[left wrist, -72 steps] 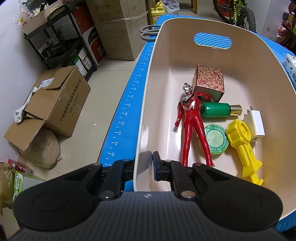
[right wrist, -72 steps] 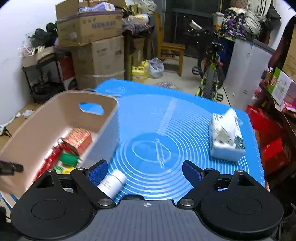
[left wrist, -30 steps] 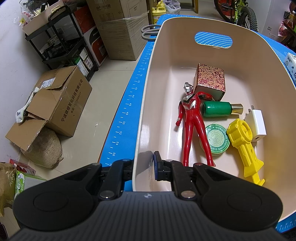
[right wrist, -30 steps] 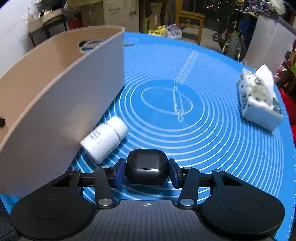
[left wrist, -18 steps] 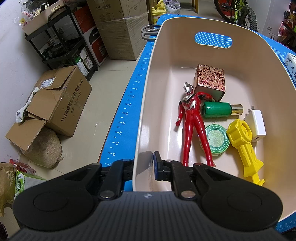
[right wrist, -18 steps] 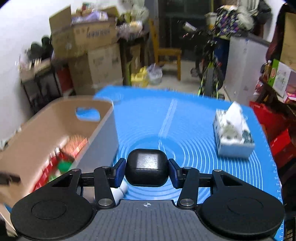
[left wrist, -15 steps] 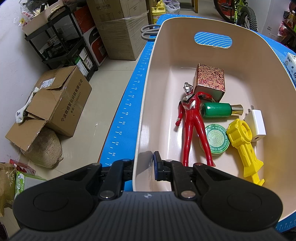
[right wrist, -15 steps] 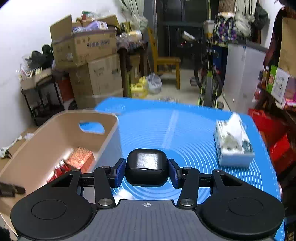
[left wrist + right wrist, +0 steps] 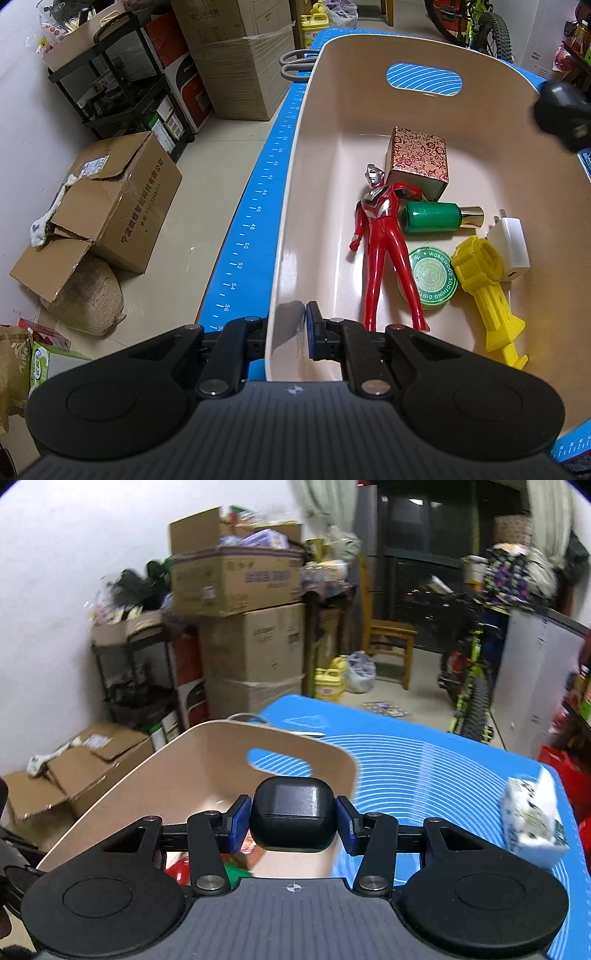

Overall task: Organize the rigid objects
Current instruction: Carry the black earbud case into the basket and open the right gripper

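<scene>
Black earbud case (image 9: 294, 814) pinched in right gripper (image 9: 293, 825) fingers | best lowered before release, toward bin (image 9: 491, 122) floor at 12 o'clock | rim clamped by left gripper (image 9: 288, 328).

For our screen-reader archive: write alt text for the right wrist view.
The right gripper clamps a black earbud case above the near end of a beige bin, where red and green items show blurred below. The bin sits on a blue mat with a tissue pack at right; stacked cardboard boxes and a bicycle stand behind.
</scene>
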The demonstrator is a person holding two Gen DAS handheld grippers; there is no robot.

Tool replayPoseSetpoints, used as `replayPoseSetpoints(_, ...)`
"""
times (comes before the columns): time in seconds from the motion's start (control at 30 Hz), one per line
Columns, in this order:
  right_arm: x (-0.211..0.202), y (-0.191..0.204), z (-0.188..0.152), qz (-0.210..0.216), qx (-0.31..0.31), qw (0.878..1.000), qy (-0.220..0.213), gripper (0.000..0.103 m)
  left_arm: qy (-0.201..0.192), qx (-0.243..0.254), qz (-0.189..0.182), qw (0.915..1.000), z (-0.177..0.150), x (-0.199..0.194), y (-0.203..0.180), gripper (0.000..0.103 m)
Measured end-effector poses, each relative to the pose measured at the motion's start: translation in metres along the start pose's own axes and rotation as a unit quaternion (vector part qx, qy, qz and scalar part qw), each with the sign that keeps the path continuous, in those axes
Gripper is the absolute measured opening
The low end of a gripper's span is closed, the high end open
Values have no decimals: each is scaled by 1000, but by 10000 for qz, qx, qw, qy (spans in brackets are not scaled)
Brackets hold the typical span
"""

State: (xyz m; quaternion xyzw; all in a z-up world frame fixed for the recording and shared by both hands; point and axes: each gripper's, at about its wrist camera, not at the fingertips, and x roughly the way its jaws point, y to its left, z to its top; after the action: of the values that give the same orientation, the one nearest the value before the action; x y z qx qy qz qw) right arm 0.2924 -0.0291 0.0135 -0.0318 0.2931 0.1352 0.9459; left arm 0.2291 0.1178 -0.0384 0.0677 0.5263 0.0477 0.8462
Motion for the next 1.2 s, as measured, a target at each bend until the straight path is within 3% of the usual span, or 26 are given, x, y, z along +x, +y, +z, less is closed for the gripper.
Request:
replayPoseSetpoints(0.47, 56, 48, -16, 16, -646, 9879, 1412, 54, -4, 24, 8, 10000, 1, 1, -2, 15)
replayPoseSetpoints(0.77, 67, 53, -18, 66, -944, 9771, 1907, 54, -5, 34, 20, 10000, 1, 3, -3, 15)
replayPoseSetpoints(0.87, 70, 53, -18, 73, -1021, 9744, 2000, 54, -1, 34, 26, 10000, 1, 3, -3, 15)
replayPoseSetpoints(1.0, 64, 51, -17, 85, -1017, 9772, 1860, 67, 4, 36, 22, 10000, 1, 3, -3, 15)
replayPoseSetpoints(1.2, 38, 36, -11, 216, -954, 9853, 1398, 78, 11, 21, 11, 10000, 1, 1, -2, 15)
